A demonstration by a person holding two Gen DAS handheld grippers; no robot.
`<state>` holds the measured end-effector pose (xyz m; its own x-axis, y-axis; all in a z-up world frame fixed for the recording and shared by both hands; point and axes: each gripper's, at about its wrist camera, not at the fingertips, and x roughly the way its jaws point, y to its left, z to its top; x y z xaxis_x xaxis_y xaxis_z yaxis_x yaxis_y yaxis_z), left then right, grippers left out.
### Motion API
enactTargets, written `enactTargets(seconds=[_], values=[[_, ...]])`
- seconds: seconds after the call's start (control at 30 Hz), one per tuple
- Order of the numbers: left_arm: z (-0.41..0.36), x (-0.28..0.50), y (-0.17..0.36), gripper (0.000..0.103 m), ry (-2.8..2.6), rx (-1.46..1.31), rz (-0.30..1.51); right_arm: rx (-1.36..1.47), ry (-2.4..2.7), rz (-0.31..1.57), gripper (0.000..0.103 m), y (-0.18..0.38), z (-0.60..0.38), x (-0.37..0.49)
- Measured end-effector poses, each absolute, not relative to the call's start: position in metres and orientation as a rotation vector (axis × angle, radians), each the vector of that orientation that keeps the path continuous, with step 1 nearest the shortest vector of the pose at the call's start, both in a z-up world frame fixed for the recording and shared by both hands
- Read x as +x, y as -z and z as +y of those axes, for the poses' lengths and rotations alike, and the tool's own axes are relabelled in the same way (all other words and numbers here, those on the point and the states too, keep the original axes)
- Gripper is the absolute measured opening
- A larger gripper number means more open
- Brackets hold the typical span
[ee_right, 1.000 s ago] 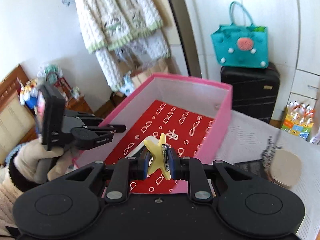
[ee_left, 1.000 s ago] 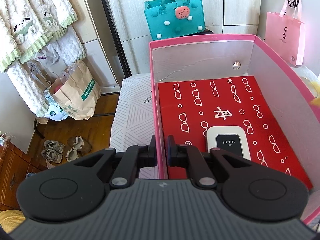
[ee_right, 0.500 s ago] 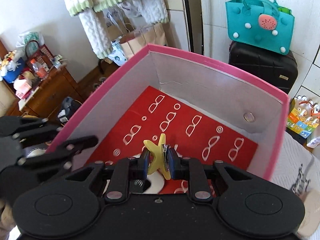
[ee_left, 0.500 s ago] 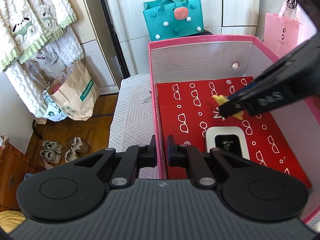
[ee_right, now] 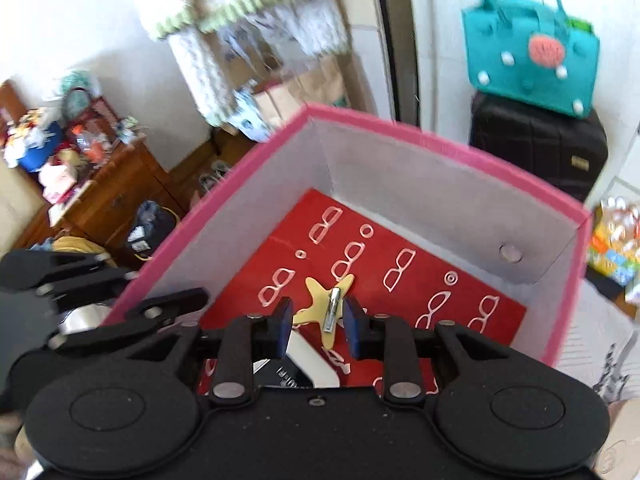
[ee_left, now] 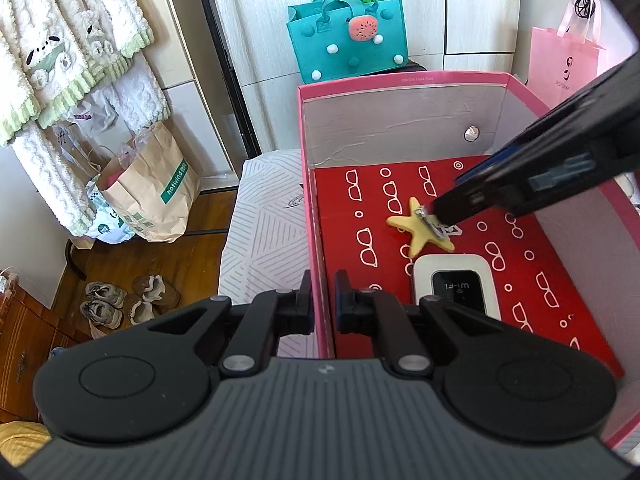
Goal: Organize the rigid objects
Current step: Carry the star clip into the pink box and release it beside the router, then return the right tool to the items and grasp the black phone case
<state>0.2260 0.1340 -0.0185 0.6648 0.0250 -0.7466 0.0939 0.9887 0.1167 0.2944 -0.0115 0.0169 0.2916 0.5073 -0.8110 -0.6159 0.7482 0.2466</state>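
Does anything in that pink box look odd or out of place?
Only slightly: the yellow star clip lies metal-clasp-up on the red liner, one point lapping the white Wi-Fi device. No damage or spill shows in the pink box.

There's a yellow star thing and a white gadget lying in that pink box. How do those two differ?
The star clip is pale yellow and five-pointed, with a metal clasp on top; the Wi-Fi device is a white rounded rectangle with a black screen. The star clip looks clearly smaller than the Wi-Fi device. The star clip lies between the right gripper's just-opened jaws, untouched by the pads; the Wi-Fi device lies nearer the gripped wall. Both rest flat on the pink box's red floor.
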Motion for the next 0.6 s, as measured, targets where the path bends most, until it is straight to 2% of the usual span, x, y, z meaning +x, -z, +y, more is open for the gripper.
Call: enactTargets(seconds=[0.37,0.6], values=[[0.133,0.222,0.019,0.007,0.018,0.167,0.828,-0.068,-0.703,0.937,0.036,-0.069,-0.093,0.237],[0.131,0.222,0.019,0.007,0.008,0.170,0.821,-0.048,-0.580,0.922,0.041,-0.074,-0.160,0.193]])
